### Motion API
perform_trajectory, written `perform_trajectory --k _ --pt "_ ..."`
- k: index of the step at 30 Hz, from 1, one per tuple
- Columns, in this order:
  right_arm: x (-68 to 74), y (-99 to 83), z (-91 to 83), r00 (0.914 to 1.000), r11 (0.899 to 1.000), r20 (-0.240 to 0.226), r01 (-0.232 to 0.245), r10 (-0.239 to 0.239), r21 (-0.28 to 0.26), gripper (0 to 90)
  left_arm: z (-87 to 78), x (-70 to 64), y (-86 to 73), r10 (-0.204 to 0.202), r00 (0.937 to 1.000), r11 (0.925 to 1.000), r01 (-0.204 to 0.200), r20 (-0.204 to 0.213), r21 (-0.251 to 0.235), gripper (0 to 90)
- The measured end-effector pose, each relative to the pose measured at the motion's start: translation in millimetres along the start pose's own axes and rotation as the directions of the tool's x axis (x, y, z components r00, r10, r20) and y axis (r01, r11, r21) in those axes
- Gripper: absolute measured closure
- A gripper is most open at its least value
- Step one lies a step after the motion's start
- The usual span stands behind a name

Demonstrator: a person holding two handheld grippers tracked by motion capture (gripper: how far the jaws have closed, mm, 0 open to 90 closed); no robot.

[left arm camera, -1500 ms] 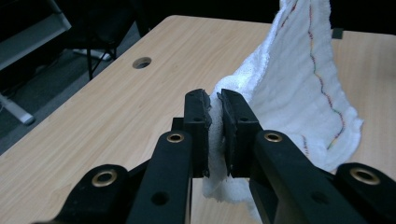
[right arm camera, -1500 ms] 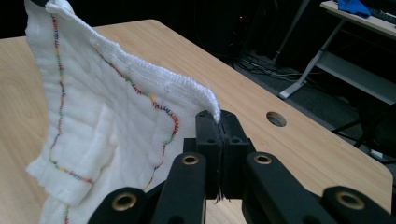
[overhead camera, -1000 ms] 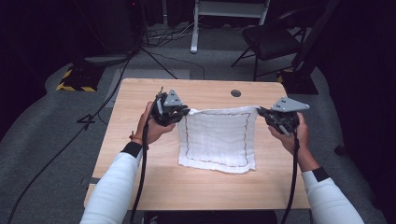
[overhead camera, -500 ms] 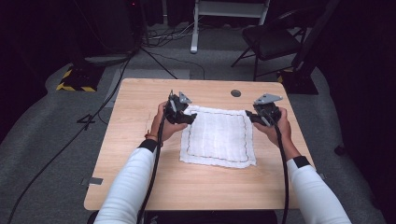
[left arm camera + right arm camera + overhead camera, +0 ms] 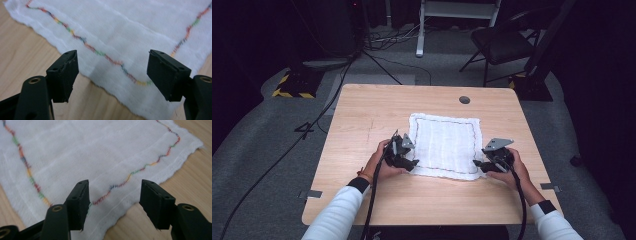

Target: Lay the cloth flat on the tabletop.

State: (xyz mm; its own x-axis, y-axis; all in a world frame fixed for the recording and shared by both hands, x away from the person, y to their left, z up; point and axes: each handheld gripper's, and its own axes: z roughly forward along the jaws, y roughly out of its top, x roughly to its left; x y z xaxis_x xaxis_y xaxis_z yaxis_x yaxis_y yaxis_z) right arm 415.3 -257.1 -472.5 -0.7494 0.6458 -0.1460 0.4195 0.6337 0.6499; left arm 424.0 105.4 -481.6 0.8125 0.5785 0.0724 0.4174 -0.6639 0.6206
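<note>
**Both claws gape at the cloth's near edge**

Left gripper hangs with jaws wide apart, nothing between them, and the near hem of the white cloth lies just ahead and under the gap, its corner off toward the right-hand jaw. Right gripper matches it: jaws spread, empty, straddling the hem, the other near corner up and to the right of its jaws. So each hand sits at its own near corner, the cloth stretching away from both across the wooden table. The fabric looks thin, soft, loosely woven, slightly rumpled, with a wavy multicoloured stitch line inside a fuzzy edge. A pinch here, I reckon, needs the lower jaw slid under that limp hem
</note>
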Motion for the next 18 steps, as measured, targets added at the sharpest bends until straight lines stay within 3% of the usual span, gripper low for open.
perform_trajectory --k 2,4,8,12,13,15,18 --pt "2.0 -3.7 -0.5 0.9997 1.000 -0.018 -0.015 0.015 0.001 40.3 0.5 -3.3 -6.9 0.000 1.0000 0.9999 0.000 0.003 0.016 25.0" --pt "7.8 -10.7 1.0 0.9998 0.999 -0.018 0.013 -0.012 0.037 38.9 -0.7 -4.6 -13.9 -0.020 0.9997 0.9998 0.021 0.010 -0.007 26.2" --pt "10.6 -20.6 -3.5 0.9996 0.999 -0.015 -0.024 0.024 0.025 39.2 -3.2 -3.4 -23.9 -0.093 0.9941 0.9953 0.095 0.054 -0.018 26.5" --pt "11.0 -31.3 -9.7 0.9983 0.998 -0.012 -0.058 0.058 0.007 39.0 -7.2 -9.5 -31.3 -0.089 0.9948 0.9951 0.091 0.050 -0.040 26.6" --pt "11.3 -32.9 -10.7 0.9980 0.998 -0.012 -0.062 0.062 0.005 39.0 -8.2 -11.6 -32.1 -0.071 0.9959 0.9965 0.074 0.056 -0.040 26.7" --pt "15.4 -37.7 -15.3 0.9983 0.998 0.000 -0.059 0.059 0.001 39.2 -10.7 -16.3 -32.7 -0.044 0.9971 0.9984 0.046 0.062 -0.031 26.7" --pt "19.7 -41.8 -20.2 0.9988 0.999 0.009 -0.048 0.048 0.002 39.2 -12.2 -22.8 -35.1 -0.050 0.9957 0.9980 0.053 0.077 -0.034 26.7"
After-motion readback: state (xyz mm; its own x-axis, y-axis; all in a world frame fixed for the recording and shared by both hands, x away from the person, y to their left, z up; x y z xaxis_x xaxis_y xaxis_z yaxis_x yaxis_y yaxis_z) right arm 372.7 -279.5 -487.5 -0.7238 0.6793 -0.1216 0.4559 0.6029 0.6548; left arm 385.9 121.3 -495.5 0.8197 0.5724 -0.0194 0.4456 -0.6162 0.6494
